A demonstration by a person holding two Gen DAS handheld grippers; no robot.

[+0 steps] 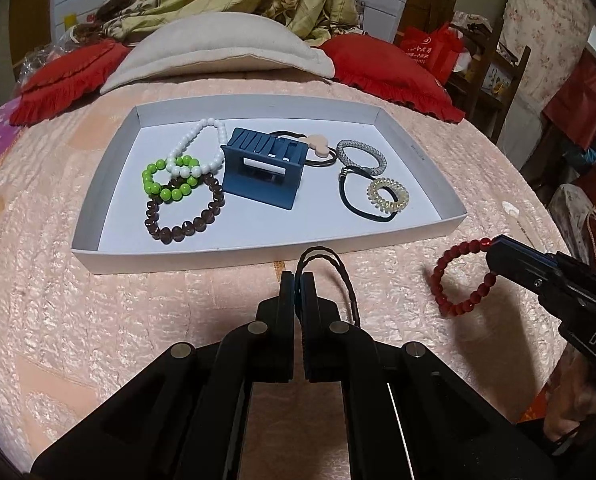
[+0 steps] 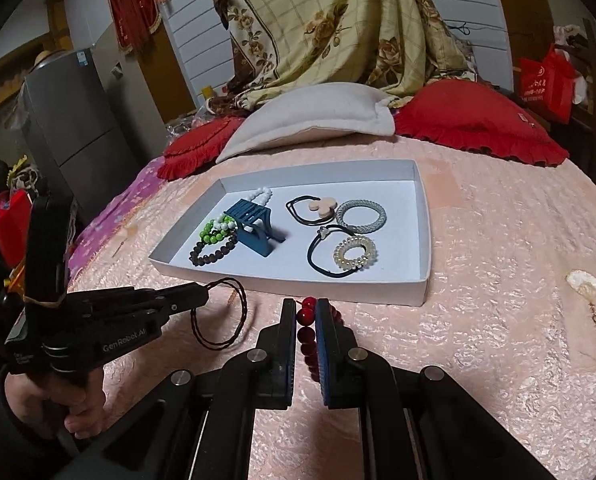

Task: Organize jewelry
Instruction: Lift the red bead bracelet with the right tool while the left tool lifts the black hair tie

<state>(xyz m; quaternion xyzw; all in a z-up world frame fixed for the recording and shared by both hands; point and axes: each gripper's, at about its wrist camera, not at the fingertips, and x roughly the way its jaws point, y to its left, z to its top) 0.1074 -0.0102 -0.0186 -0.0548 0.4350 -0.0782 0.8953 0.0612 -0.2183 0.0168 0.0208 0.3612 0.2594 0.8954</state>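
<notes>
Presently, left gripper [image 1: 298, 280]: clamped on brown twisted cord loop [image 1: 339, 280], short of white tray [image 1: 258, 250].
Right gripper [image 2: 306, 312]: pinching red bead bracelet [image 2: 307, 334] (lower beads hidden behind fingers).
White bead bracelet [image 2: 262, 195]: partly hidden behind blue stand [image 2: 254, 226].

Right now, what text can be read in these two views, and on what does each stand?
"GenRobot AI": on the left gripper body.
"DAS", cut off by the frame edge: on the right gripper body.
Red bag: white print, too blurred to read.
Grey fridge: sticker, too small to read.
</notes>
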